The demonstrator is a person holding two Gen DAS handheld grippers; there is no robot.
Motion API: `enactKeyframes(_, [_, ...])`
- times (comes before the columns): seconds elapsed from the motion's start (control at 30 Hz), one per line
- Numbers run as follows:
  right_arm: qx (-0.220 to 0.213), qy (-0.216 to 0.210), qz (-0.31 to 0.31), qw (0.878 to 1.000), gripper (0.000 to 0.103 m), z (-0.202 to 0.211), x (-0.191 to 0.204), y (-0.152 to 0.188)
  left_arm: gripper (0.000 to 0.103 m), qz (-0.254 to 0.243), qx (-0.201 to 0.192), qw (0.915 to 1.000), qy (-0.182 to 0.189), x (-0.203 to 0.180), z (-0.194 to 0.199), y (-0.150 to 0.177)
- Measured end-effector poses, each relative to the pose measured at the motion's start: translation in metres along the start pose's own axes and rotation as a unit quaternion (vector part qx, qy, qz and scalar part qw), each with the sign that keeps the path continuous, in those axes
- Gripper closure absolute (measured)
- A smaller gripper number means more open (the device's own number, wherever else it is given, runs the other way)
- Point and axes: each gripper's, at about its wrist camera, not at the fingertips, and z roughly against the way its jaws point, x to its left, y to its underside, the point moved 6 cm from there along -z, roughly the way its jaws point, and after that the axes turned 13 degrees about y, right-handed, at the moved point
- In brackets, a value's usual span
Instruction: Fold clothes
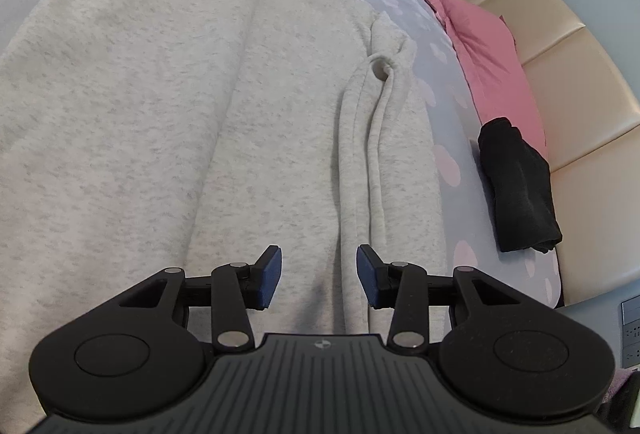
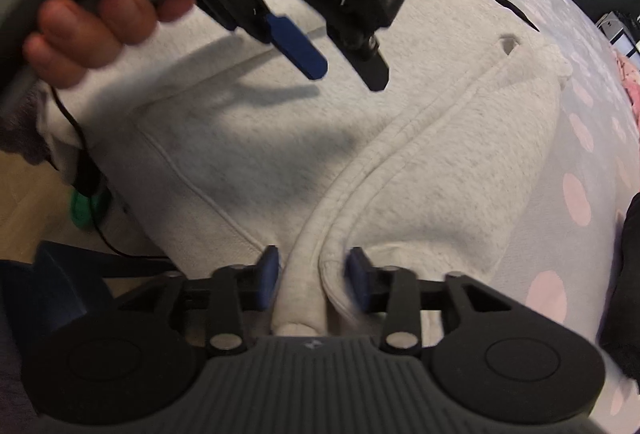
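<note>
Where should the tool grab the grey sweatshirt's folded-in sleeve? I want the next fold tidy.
Judging by its pose, take the sleeve at its near end, coming from above: that raised ridge already lies between the right tool's open pads, while the rest of the sweatshirt lies flat.

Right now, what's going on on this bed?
A person is folding a light grey sweatshirt spread on a bed with a pink-dotted sheet, a handheld gripper in each hand. The right gripper has its jaws apart around a bunched sleeve fold; the pads do not look pressed on it. The left gripper hovers open over the sweatshirt, holding nothing. A folded black garment lies beside it, next to a pink quilt.
</note>
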Motion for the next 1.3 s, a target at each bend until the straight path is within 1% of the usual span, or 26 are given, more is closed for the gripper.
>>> enactKeyframes(0.03, [-0.001, -0.008, -0.012, 1.000, 0.056, 0.005, -0.004, 0.000, 0.065, 0.001, 0.002, 1.0000, -0.002, 0.001, -0.001, 0.000])
enactKeyframes(0.07, [-0.003, -0.018, -0.030, 0.999, 0.052, 0.011, -0.010, 0.000, 0.065, 0.001, 0.003, 1.0000, -0.003, 0.001, -0.001, 0.001])
enactKeyframes(0.13, [-0.010, -0.038, -0.076, 0.996, 0.046, 0.025, -0.023, -0.001, 0.065, 0.001, 0.008, 1.0000, -0.005, 0.002, -0.003, 0.002])
enactKeyframes(0.17, [-0.015, -0.046, -0.097, 0.994, 0.045, 0.032, -0.030, 0.000, 0.065, 0.001, 0.009, 0.9999, -0.005, 0.002, -0.003, 0.002])
enactKeyframes(0.27, [-0.022, -0.042, -0.138, 0.989, 0.045, 0.048, -0.052, 0.006, 0.065, 0.000, 0.012, 0.9999, -0.004, 0.001, -0.004, 0.003])
enactKeyframes(0.3, [-0.023, -0.034, -0.148, 0.988, 0.045, 0.052, -0.061, 0.010, 0.065, 0.000, 0.013, 0.9999, -0.003, 0.000, -0.005, 0.003])
enactKeyframes(0.4, [-0.022, -0.009, -0.182, 0.983, 0.048, 0.062, -0.090, 0.022, 0.065, -0.003, 0.019, 0.9998, 0.004, -0.006, -0.005, 0.005])
enactKeyframes(0.43, [-0.018, 0.000, -0.197, 0.980, 0.051, 0.062, -0.101, 0.027, 0.065, -0.006, 0.022, 0.9997, 0.009, -0.009, -0.006, 0.006])
enactKeyframes(0.47, [-0.015, 0.007, -0.211, 0.977, 0.058, 0.062, -0.111, 0.032, 0.065, -0.010, 0.026, 0.9995, 0.015, -0.014, -0.006, 0.008])
enactKeyframes(0.5, [-0.008, 0.012, -0.222, 0.975, 0.062, 0.060, -0.119, 0.037, 0.065, -0.016, 0.032, 0.9991, 0.022, -0.019, -0.007, 0.010])
enactKeyframes(0.57, [0.005, 0.020, -0.244, 0.970, 0.062, 0.057, -0.132, 0.048, 0.065, -0.033, 0.043, 0.9980, 0.034, -0.030, -0.010, 0.016])
enactKeyframes(0.63, [0.020, 0.020, -0.253, 0.967, 0.062, 0.049, -0.137, 0.055, 0.065, -0.050, 0.053, 0.9963, 0.045, -0.041, -0.012, 0.023])
enactKeyframes(0.7, [0.029, 0.006, -0.245, 0.969, 0.062, 0.034, -0.132, 0.056, 0.065, -0.064, 0.068, 0.9941, 0.054, -0.051, -0.016, 0.032])
enactKeyframes(0.77, [0.030, -0.005, -0.191, 0.981, 0.061, 0.025, -0.116, 0.053, 0.065, -0.073, 0.082, 0.9924, 0.054, -0.056, -0.019, 0.040])
enactKeyframes(0.83, [0.036, 0.000, -0.129, 0.991, 0.058, 0.022, -0.097, 0.052, 0.065, -0.079, 0.095, 0.9910, 0.052, -0.059, -0.021, 0.048])
enactKeyframes(0.87, [0.039, 0.002, -0.099, 0.994, 0.058, 0.021, -0.088, 0.051, 0.065, -0.079, 0.098, 0.9907, 0.051, -0.059, -0.021, 0.050])
enactKeyframes(0.93, [0.048, 0.008, -0.055, 0.997, 0.058, 0.019, -0.077, 0.054, 0.065, -0.077, 0.104, 0.9903, 0.050, -0.060, -0.021, 0.054])
enactKeyframes(1.13, [0.063, -0.005, -0.021, 0.998, 0.060, 0.010, -0.058, 0.065, 0.065, -0.059, 0.127, 0.9881, 0.065, -0.061, -0.018, 0.063])
enactKeyframes(1.17, [0.064, 0.001, -0.013, 0.998, 0.062, 0.006, -0.055, 0.067, 0.065, -0.058, 0.131, 0.9874, 0.068, -0.061, -0.017, 0.065])
enactKeyframes(1.2, [0.059, 0.009, -0.009, 0.998, 0.063, 0.003, -0.053, 0.066, 0.065, -0.059, 0.134, 0.9867, 0.071, -0.062, -0.017, 0.066])
enactKeyframes(1.23, [0.053, 0.015, -0.006, 0.998, 0.066, -0.001, -0.051, 0.066, 0.065, -0.061, 0.136, 0.9862, 0.071, -0.062, -0.018, 0.068])
enactKeyframes(1.27, [0.047, 0.011, -0.010, 0.999, 0.074, -0.002, -0.051, 0.065, 0.065, -0.062, 0.139, 0.9859, 0.068, -0.061, -0.019, 0.070])
enactKeyframes(1.3, [0.042, 0.007, -0.014, 0.999, 0.078, -0.004, -0.051, 0.064, 0.065, -0.063, 0.142, 0.9857, 0.064, -0.059, -0.022, 0.072])
